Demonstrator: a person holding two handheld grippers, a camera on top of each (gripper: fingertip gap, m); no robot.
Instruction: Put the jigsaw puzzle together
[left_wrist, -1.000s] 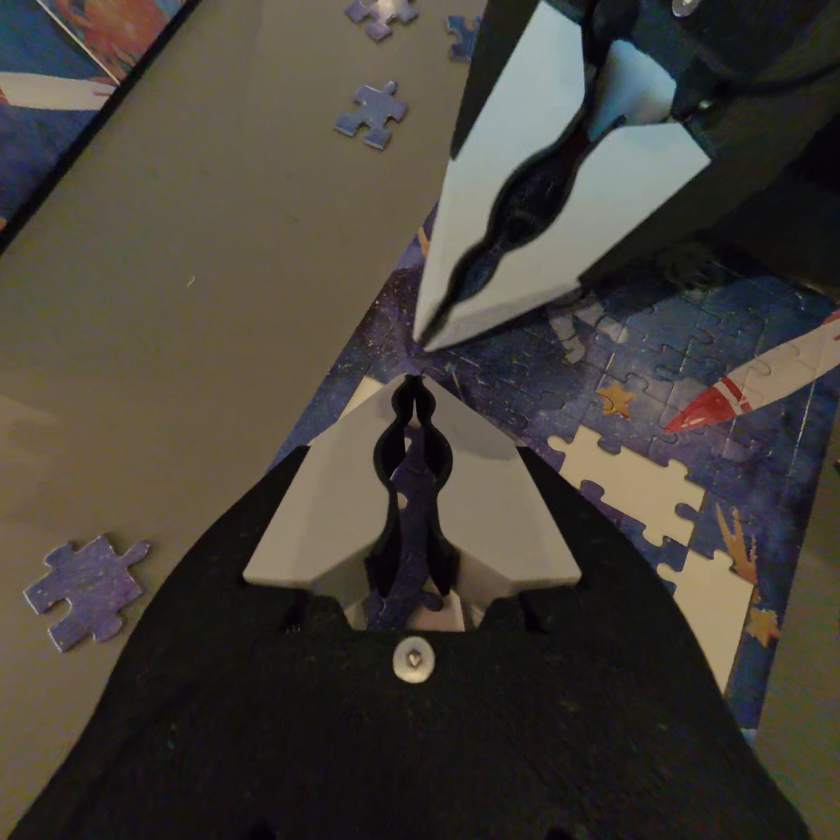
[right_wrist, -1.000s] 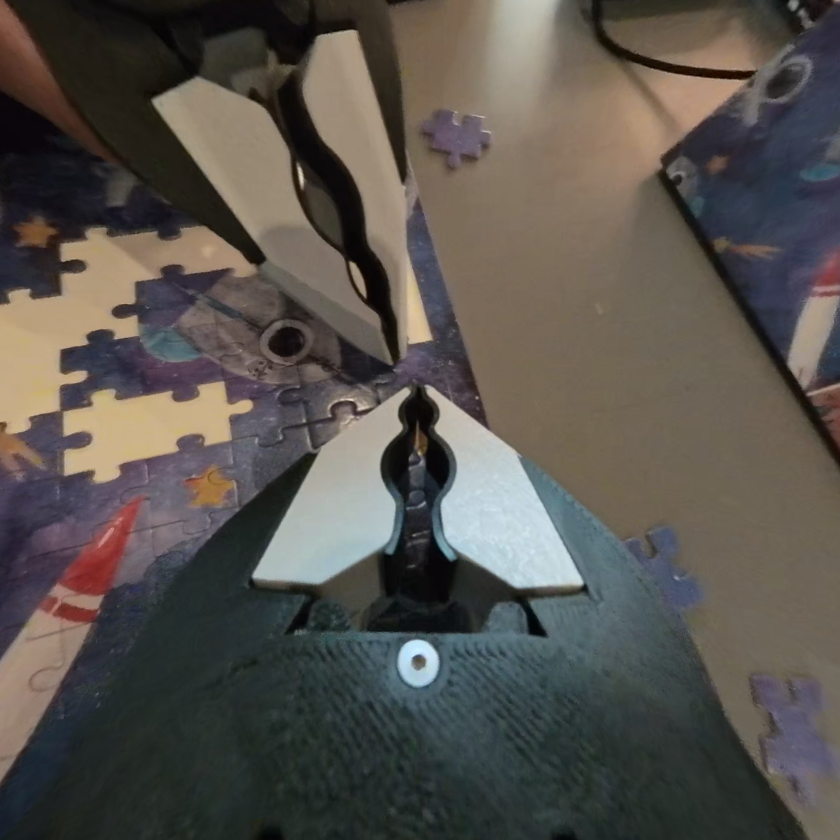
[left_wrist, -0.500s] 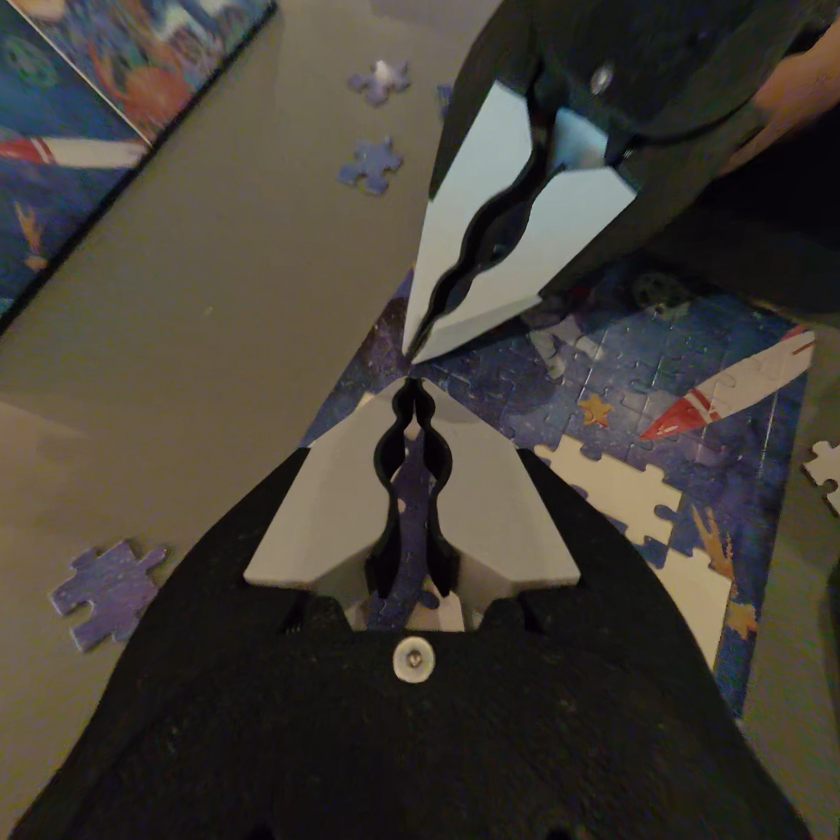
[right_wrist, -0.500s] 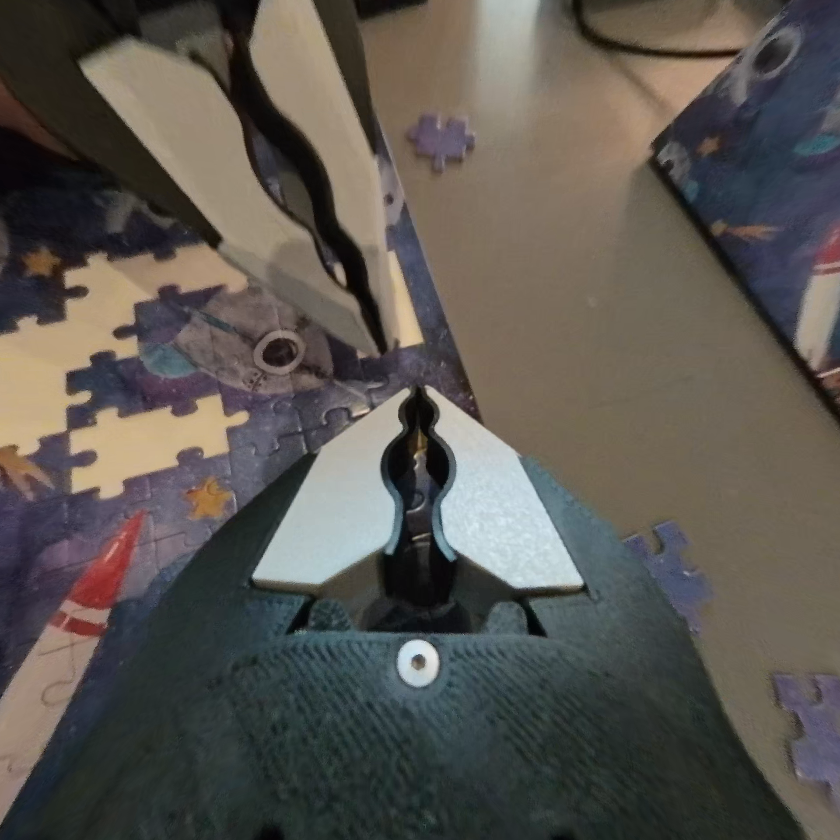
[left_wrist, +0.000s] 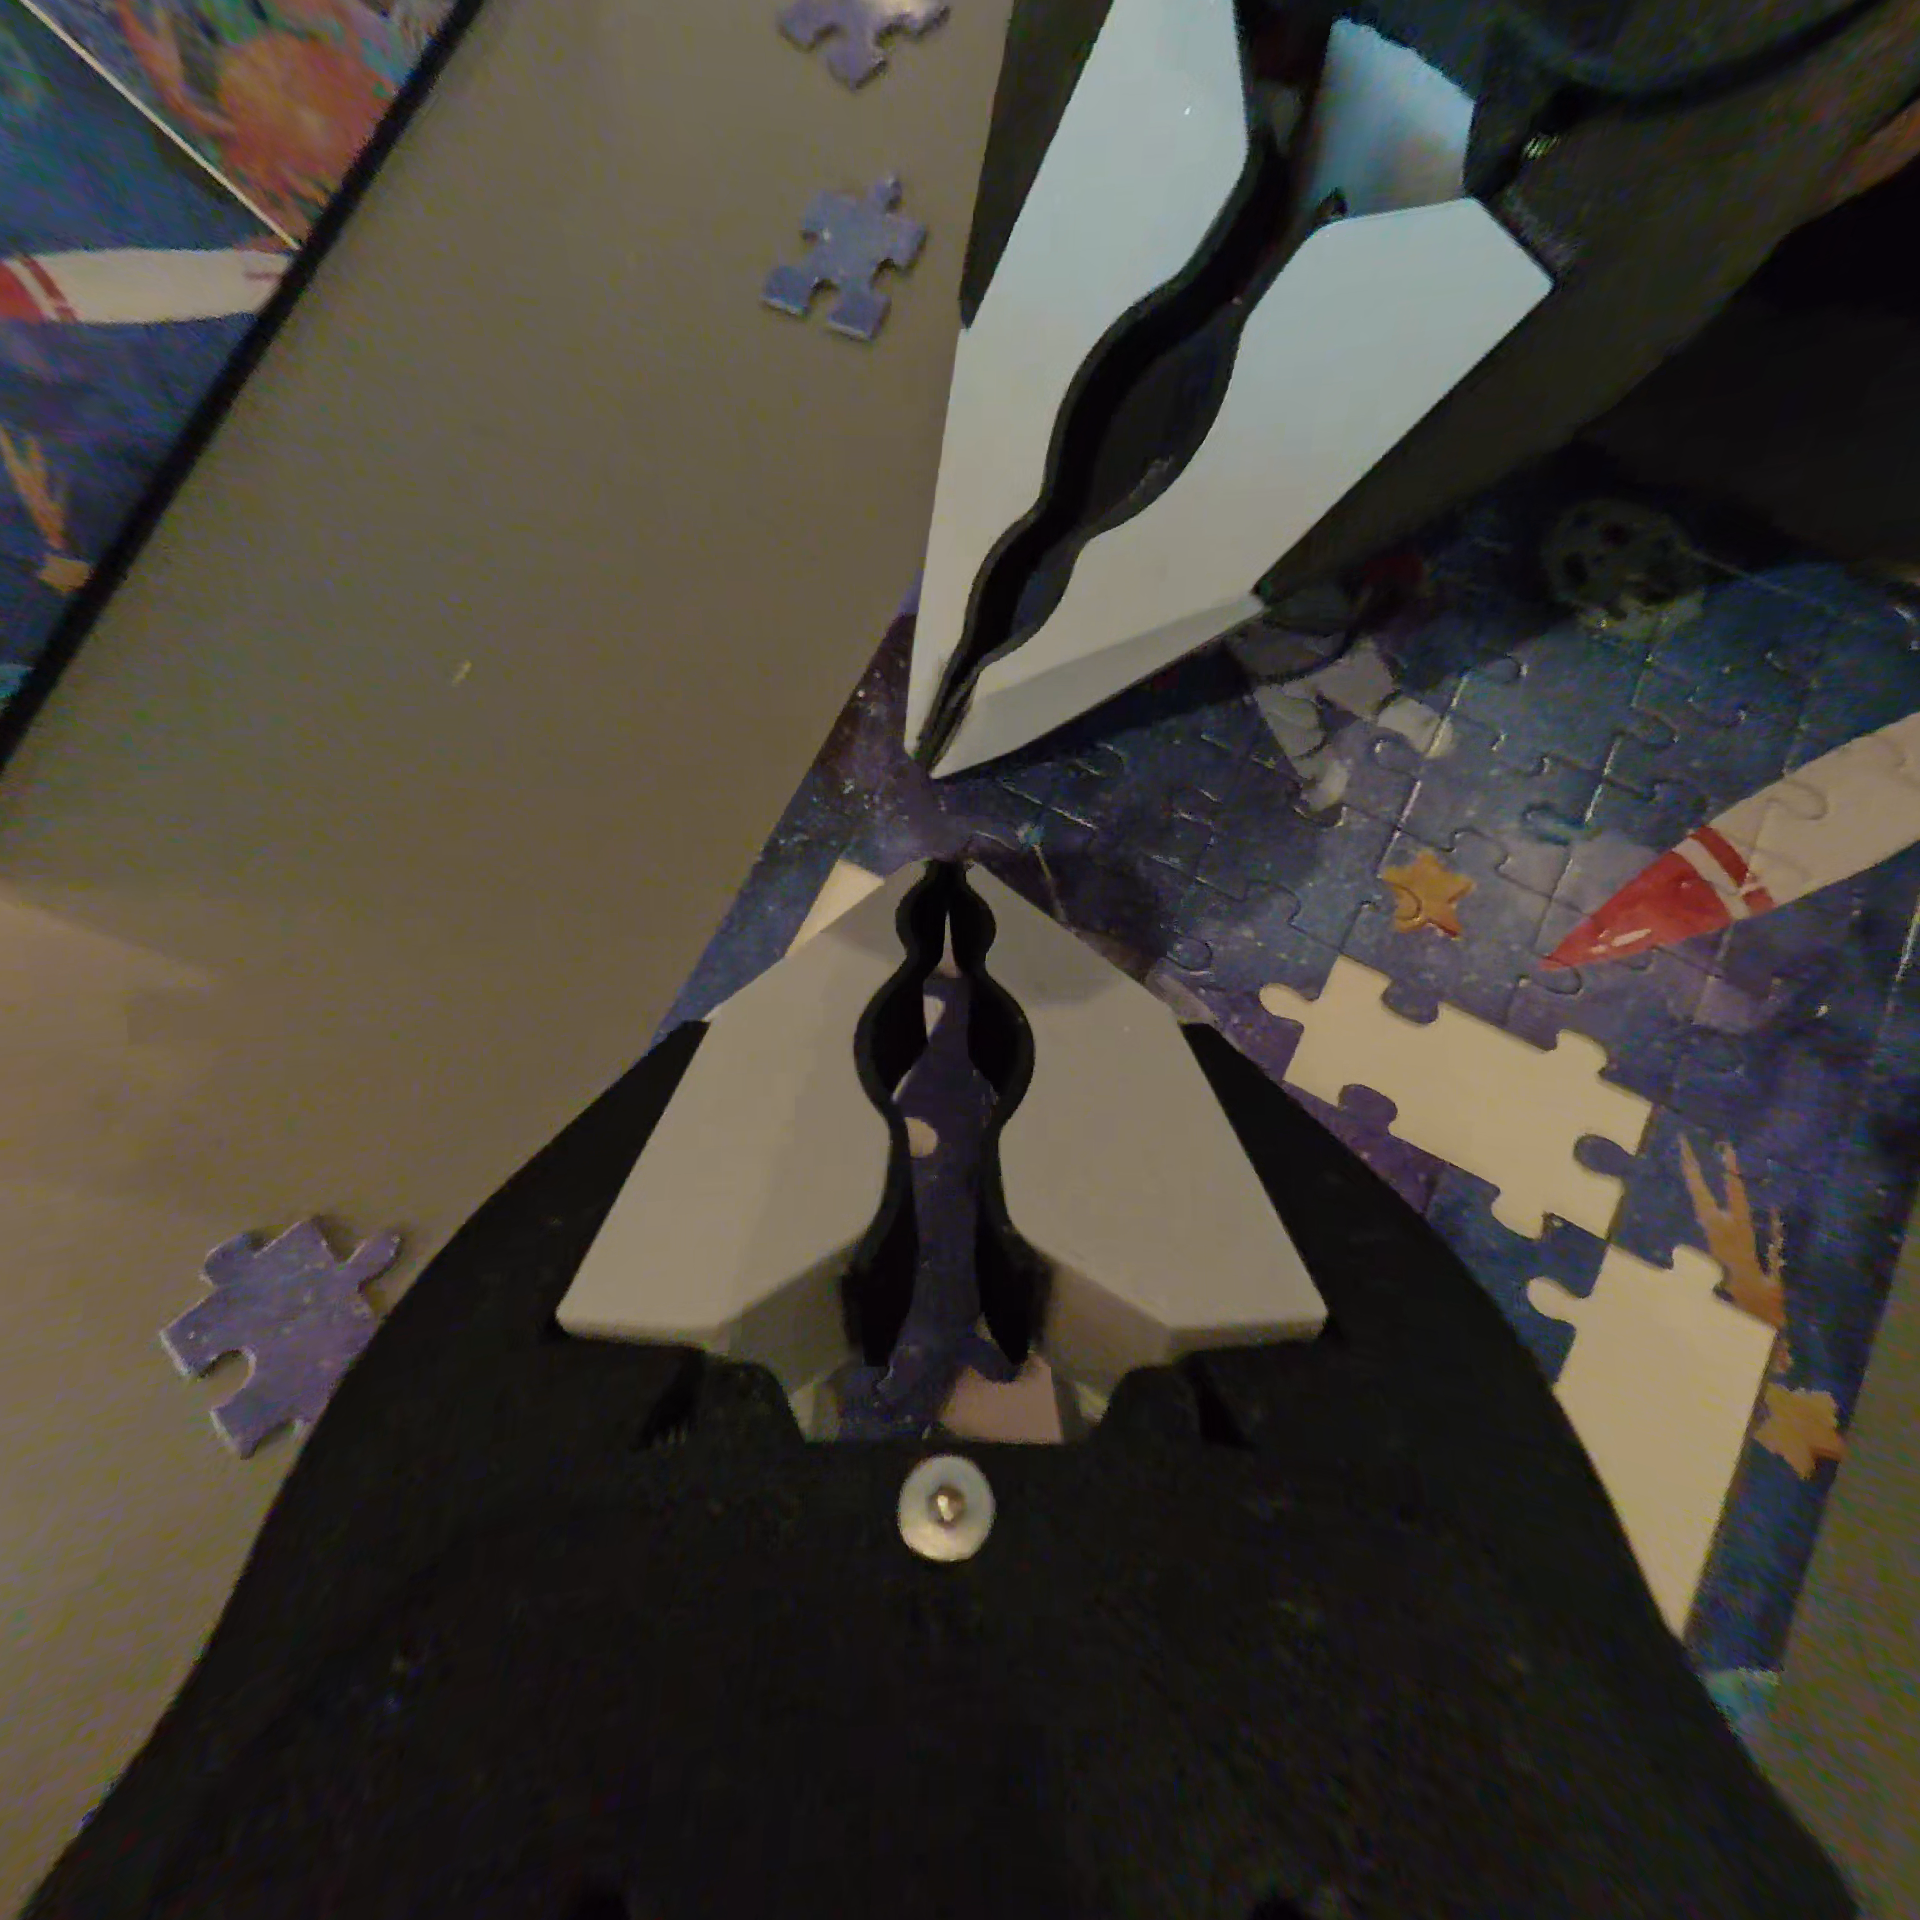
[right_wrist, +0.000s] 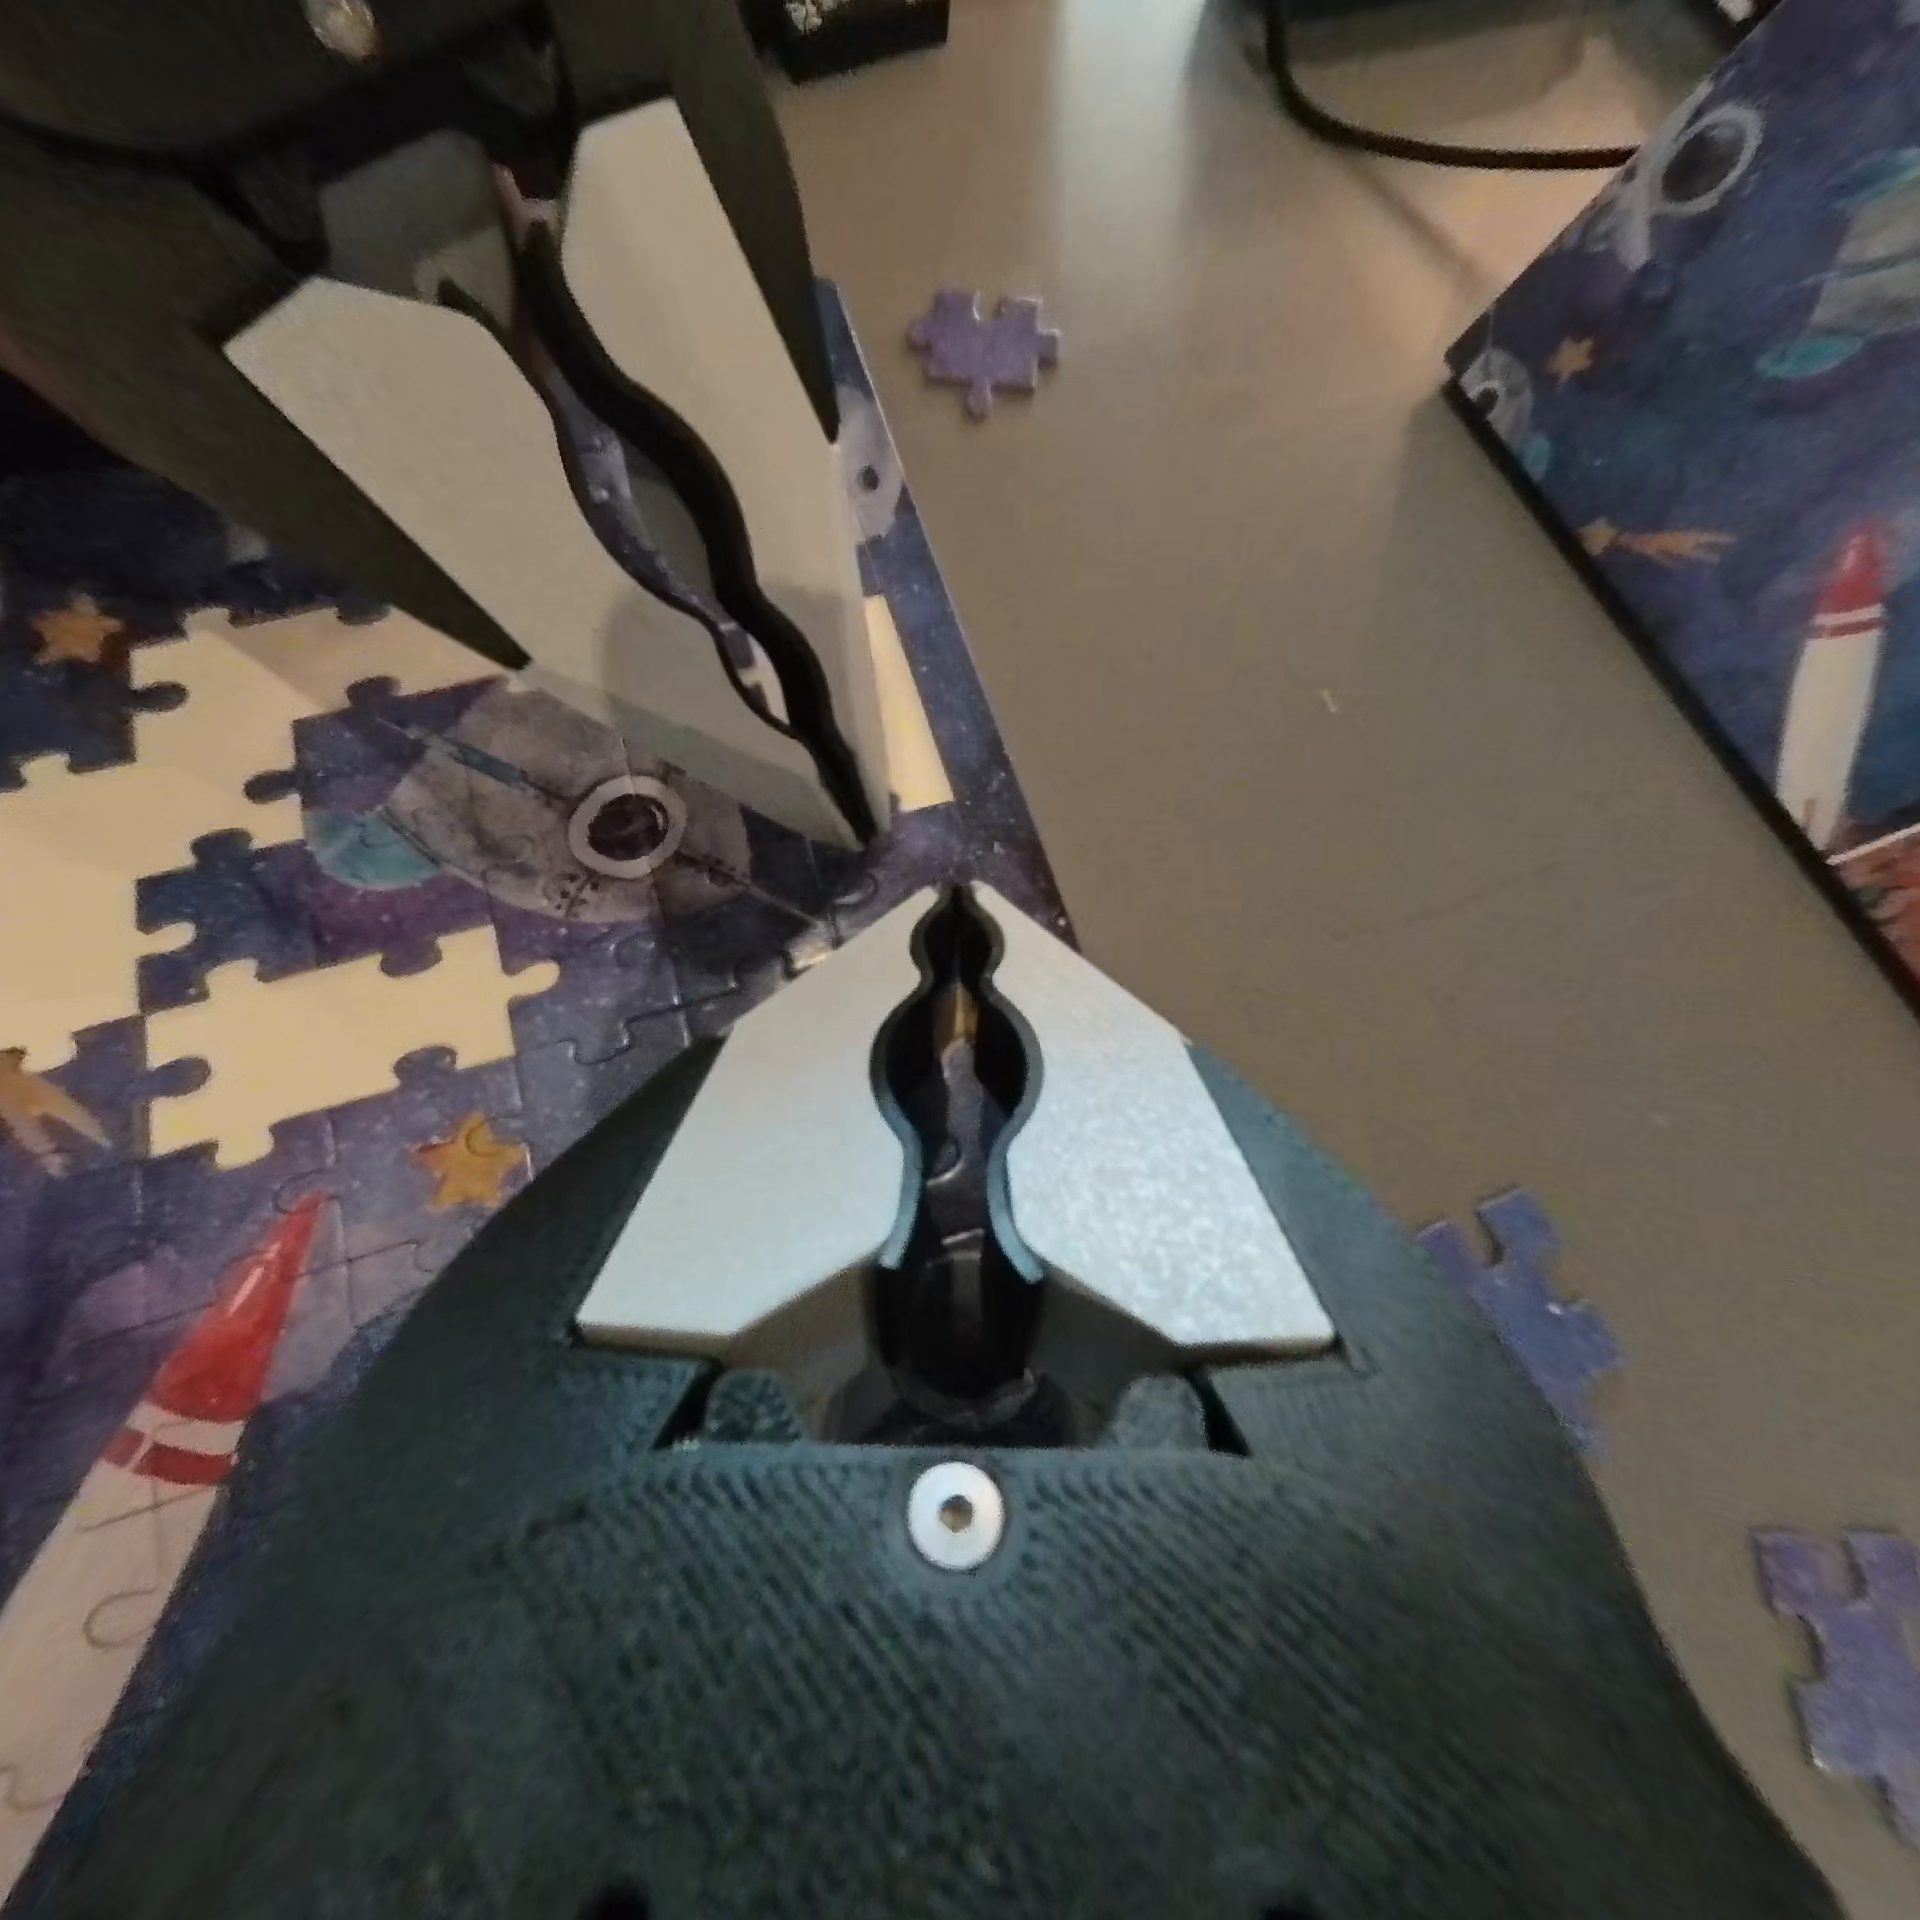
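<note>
Overhead, dim light on a plain grey-brown counter (left_wrist: 436, 644). Far left in the left wrist view, a picture board (left_wrist: 114, 239) with the same space scene lies flat at the counter's edge; in the right wrist view it sits at far right (right_wrist: 1745, 499), a black cable (right_wrist: 1382, 125) curving behind it. Loose purple pieces are scattered on the bare counter: one near the left gripper's body (left_wrist: 275, 1325), two farther off (left_wrist: 844, 262), (left_wrist: 852, 29); the right wrist view shows one ahead (right_wrist: 985, 348) and two at its right side (right_wrist: 1527, 1309), (right_wrist: 1860, 1652). The jigsaw puzzle (left_wrist: 1475, 935), partly assembled, lies flat on the counter, dark blue starry field with a red-tipped rocket, gold stars and several cream gaps where pieces are missing (right_wrist: 312, 1049). Left gripper (left_wrist: 948, 878): jaws nearly closed, only the wavy slot between them, nothing gripped as far as can be seen, tips low over the puzzle's left edge. Right gripper (right_wrist: 961, 904): jaws likewise drawn together, tips pointed down at the same edge region. The two grippers face each other tip to tip, just apart; contact with the puzzle surface cannot be told.
</note>
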